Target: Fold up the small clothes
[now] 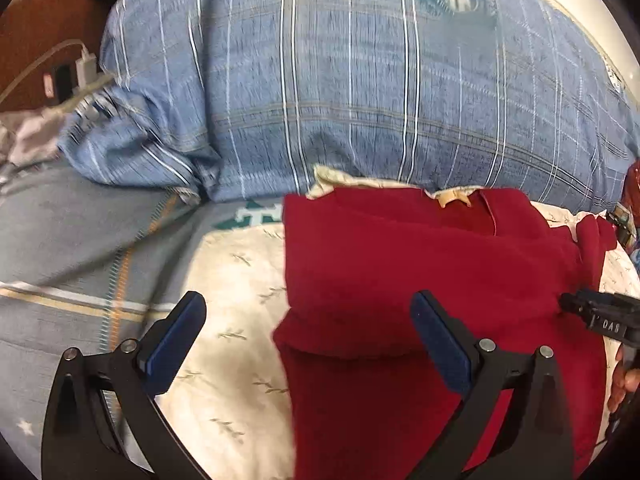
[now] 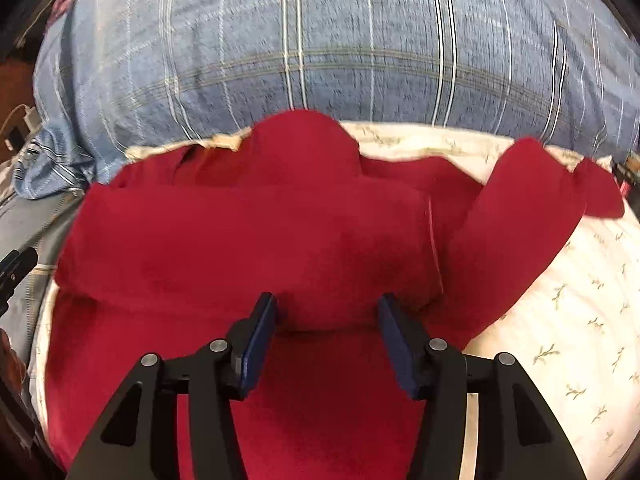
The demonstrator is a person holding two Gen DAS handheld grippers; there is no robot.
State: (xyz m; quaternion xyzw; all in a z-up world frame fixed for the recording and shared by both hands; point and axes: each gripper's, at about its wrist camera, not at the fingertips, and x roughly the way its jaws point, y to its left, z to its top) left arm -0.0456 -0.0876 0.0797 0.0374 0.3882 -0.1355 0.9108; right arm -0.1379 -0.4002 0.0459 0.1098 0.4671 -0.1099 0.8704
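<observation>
A red garment lies on a cream floral cloth, its upper part folded down over the body. One sleeve sticks out to the right. My left gripper is open wide above the garment's left edge, with nothing between its pads. My right gripper is open, straddling the lower edge of the folded layer; the fabric lies between the pads without being pinched. The right gripper's tip shows at the garment's right side in the left wrist view.
A big blue plaid pillow lies right behind the garment. A grey striped sheet spreads to the left. A white charger with cables sits at the far left on brown wood. The left gripper's tip shows at the left edge.
</observation>
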